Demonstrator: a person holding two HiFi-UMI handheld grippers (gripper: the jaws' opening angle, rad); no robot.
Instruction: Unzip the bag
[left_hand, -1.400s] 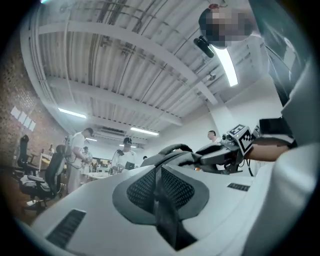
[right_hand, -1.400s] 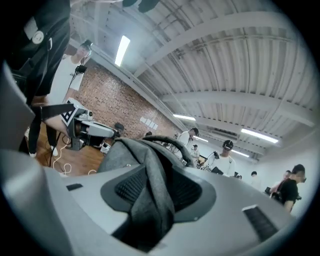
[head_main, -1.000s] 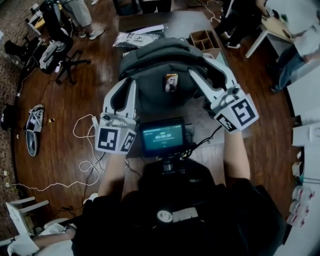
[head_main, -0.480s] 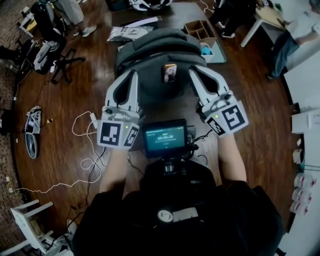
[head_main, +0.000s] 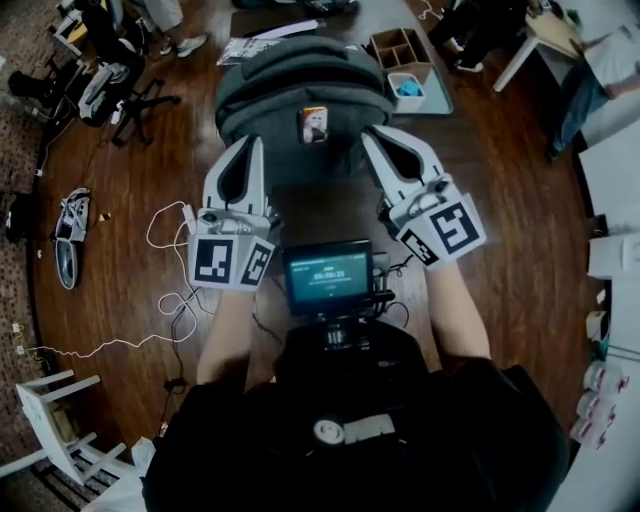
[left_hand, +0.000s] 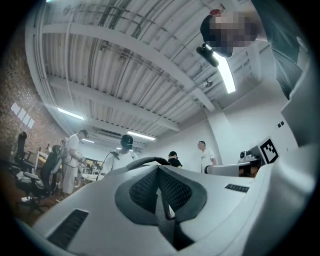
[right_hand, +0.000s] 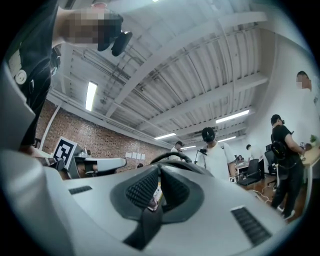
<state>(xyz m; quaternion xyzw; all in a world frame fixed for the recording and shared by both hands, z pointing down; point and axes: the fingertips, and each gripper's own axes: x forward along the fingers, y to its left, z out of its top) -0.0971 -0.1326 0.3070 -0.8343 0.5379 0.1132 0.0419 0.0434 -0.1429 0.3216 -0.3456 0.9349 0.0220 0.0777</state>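
We see a dark wooden floor (head_main: 120, 200) spread all round, well behind and to either side of the fingers. The tabletop (head_main: 322, 212) runs between the two grippers and on ahead of their tips. On it, right at the fingertips, sits the grey backpack (head_main: 290, 95), bulging and upright, with both sets of fingers reaching its near face.

The left gripper (head_main: 252, 145) meets the backpack's left flank. Its fingers (left_hand: 145, 187) are drawn nearly together, and we make out a dark strap (left_hand: 162, 220) caught in the narrow slit between the pads. The right gripper (head_main: 372, 135) meets the right flank. Its fingers (right_hand: 175, 187) have just been closing and now stand narrow, pinched on a dark tab (right_hand: 145, 220), with a small pale scrap beside it that we cannot identify.

Behind the fingers, between the two marker cubes, a small screen (head_main: 328, 277) glows. Beyond the right fingertips, past the backpack, stands a wooden box (head_main: 400, 45) with compartments. A white cable (head_main: 170, 265) lies looped on the floor, out to the side of the left fingers. Between the two sets of fingertips, a small picture card (head_main: 314, 123) sits on the backpack's front.
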